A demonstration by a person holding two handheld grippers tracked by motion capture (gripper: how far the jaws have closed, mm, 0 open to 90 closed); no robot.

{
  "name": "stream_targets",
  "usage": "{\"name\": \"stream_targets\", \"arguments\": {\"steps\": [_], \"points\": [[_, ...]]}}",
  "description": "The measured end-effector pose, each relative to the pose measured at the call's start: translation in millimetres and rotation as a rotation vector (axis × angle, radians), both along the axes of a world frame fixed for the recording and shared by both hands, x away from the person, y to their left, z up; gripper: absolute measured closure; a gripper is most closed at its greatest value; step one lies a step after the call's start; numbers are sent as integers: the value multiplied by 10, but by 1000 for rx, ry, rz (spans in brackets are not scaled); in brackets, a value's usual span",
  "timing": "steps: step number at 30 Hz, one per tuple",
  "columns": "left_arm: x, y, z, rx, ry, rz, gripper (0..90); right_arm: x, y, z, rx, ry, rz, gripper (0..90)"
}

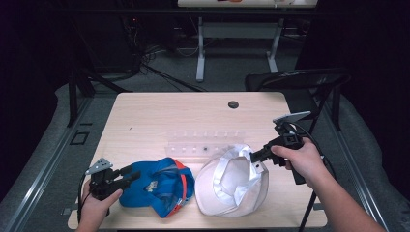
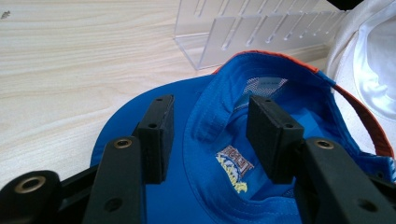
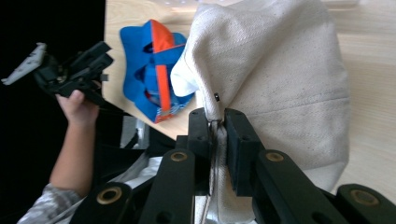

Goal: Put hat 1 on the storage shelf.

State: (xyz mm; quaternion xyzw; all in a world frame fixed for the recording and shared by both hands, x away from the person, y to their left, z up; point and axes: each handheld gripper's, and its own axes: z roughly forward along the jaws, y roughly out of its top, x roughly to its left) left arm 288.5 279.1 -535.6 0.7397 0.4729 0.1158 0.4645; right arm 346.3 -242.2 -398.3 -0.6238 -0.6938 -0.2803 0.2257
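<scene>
A blue cap (image 1: 162, 186) with orange trim lies upside down at the table's front left. My left gripper (image 1: 131, 173) reaches over its brim from the left. In the left gripper view the jaws stand open (image 2: 212, 135) above the cap's brim and inner band (image 2: 233, 163), with the pads clear of the fabric. To the right, a cream cap (image 1: 232, 183) lies with its white lining up. My right gripper (image 1: 255, 157) is shut on its rim. In the right gripper view the pads (image 3: 217, 128) pinch a fold of the cream cloth (image 3: 280, 70).
A clear acrylic slotted rack (image 1: 205, 142) lies on the wooden table (image 1: 159, 116) just behind the two caps. A black grommet (image 1: 233, 104) sits near the far edge. A dark folding chair (image 1: 300, 79) stands past the table's right corner.
</scene>
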Motion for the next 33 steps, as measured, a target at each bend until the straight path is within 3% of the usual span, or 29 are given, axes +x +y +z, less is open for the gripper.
{"name": "stream_targets", "arguments": {"steps": [3, 5, 8, 12, 14, 19, 21, 26, 29, 33], "points": [[4, 5, 0, -1, 8, -5, 522, -5, 7, 21, 31, 4, -11, 817], [10, 6, -5, -9, 22, -6, 522, -7, 25, 21, 58, -19, -21, 817], [10, 16, -1, -44, 20, -2, 519, -12, 46, 45, 82, -17, -6, 817], [3, 29, 3, -27, -8, 15, 501, -23, 89, 104, 127, -30, 4, 817], [-1, 36, 9, -15, -10, 18, 500, -28, 102, 114, 134, -39, -5, 817], [-25, 22, 50, 23, -70, 50, 474, -39, 110, 183, 161, -52, -1, 818], [-32, 11, 71, 29, -75, 63, 455, -50, 124, 216, 172, -63, -18, 818], [-38, -23, 121, 23, -79, 36, 448, -69, 117, 315, 194, -90, -16, 818], [-41, -73, 146, -3, -86, 13, 449, -72, 113, 340, 201, -97, -28, 818], [-63, -144, 215, 10, -89, -14, 450, -74, 81, 389, 212, -115, -30, 818]]}}
